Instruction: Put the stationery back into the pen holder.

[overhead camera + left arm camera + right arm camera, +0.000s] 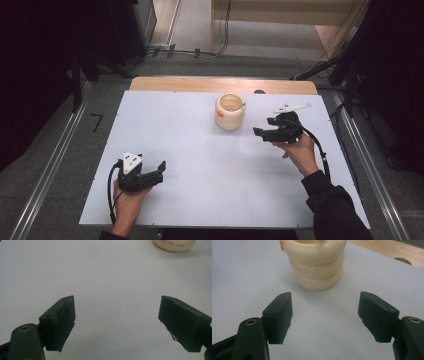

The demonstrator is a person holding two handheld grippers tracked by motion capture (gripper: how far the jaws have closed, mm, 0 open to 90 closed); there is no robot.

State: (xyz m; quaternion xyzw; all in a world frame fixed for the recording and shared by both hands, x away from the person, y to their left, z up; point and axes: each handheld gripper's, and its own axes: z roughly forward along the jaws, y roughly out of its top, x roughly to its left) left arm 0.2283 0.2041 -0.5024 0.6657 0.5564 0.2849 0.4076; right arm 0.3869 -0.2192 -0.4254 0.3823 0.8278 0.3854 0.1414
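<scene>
Standing on the table [200, 165], one cream cup [230, 112] faces two grippers, left [159, 168] and right [260, 133], jaws released.

The ribbed cup [230, 112] stands upright on the table [210, 165], toward the far edge and somewhat right of centre. The right gripper [261, 133] sits just to the cup's right and slightly nearer the person, apart from it. The left gripper [161, 167] rests at the near left, well apart from the cup. A small item, possibly a spoon handle, lies in the cup.
</scene>
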